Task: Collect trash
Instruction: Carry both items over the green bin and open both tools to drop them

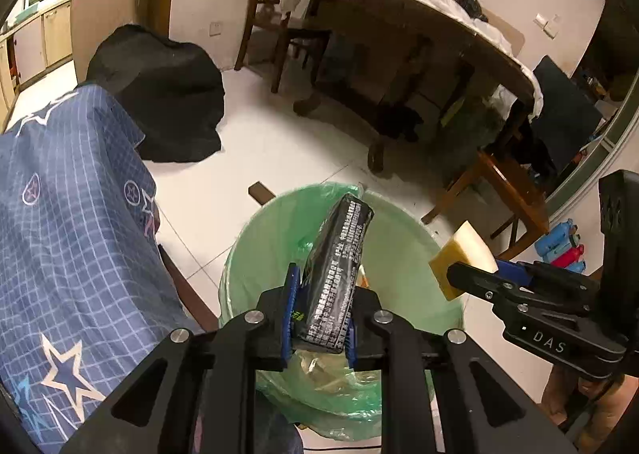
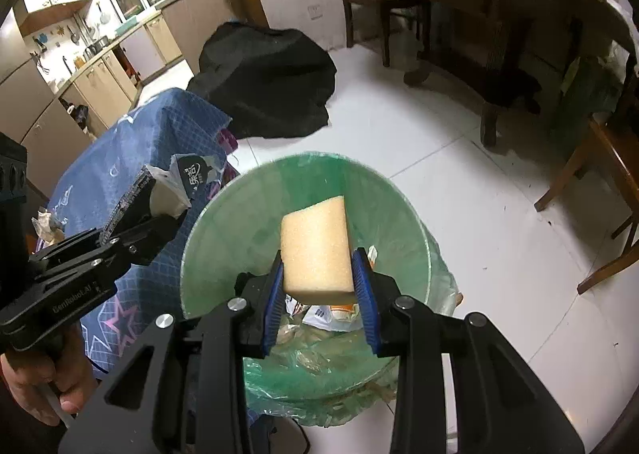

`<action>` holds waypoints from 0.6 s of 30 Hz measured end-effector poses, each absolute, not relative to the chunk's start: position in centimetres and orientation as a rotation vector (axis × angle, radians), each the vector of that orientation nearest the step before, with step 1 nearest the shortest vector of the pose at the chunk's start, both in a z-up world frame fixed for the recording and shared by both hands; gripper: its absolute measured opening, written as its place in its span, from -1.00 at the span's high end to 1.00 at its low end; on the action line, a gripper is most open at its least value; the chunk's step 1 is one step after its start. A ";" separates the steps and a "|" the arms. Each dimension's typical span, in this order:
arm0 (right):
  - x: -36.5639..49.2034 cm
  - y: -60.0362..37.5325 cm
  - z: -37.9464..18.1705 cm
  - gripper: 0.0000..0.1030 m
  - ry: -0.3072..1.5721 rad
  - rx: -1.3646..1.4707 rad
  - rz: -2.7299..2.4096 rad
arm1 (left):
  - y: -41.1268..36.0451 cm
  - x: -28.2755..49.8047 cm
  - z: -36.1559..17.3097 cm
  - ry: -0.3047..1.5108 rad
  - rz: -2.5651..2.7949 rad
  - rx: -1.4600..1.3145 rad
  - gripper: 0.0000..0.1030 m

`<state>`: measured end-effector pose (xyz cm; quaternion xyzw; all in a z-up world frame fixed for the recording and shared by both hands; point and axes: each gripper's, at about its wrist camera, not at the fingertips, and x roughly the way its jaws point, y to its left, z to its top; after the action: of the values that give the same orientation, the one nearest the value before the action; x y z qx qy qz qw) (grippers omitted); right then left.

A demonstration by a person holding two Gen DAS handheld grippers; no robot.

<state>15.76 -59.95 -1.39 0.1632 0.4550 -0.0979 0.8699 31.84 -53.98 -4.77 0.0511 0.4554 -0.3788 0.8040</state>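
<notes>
Holding one black packet (image 1: 337, 274) and one sponge (image 2: 315, 250) over one bin (image 2: 223, 222).

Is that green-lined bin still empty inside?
No, the bin already has crumpled wrappers and packaging lying at the bottom of its green liner, visible below the sponge.

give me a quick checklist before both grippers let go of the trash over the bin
1. Left gripper shut on the black packet: ok.
2. Right gripper shut on the yellow sponge: ok.
3. Black packet over the bin opening: ok in the left wrist view.
4. Yellow sponge over the opening: ok in the right wrist view, though in the left one it sits near the rim.
5. Green liner folded over the rim, mouth open: ok.
6. Room left in the bin: ok, trash only at the bottom.
</notes>
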 end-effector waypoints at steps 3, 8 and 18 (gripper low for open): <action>15.8 -60.5 -1.8 0.38 0.962 0.349 -0.204 | -54.0 32.2 -5.8 0.985 -0.806 0.112 0.62; 15.7 -61.1 -2.2 0.37 0.962 0.353 -0.207 | -53.8 32.5 -6.4 0.988 -0.796 0.102 0.61; 15.6 -61.5 -2.0 -0.22 0.926 0.358 -0.224 | -53.7 32.4 -6.0 0.974 -0.775 0.093 -0.23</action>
<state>15.65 -61.53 -2.02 0.1716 0.4434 -0.1070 0.8732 32.43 -53.67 -5.98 0.0434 0.4559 -0.3627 0.8116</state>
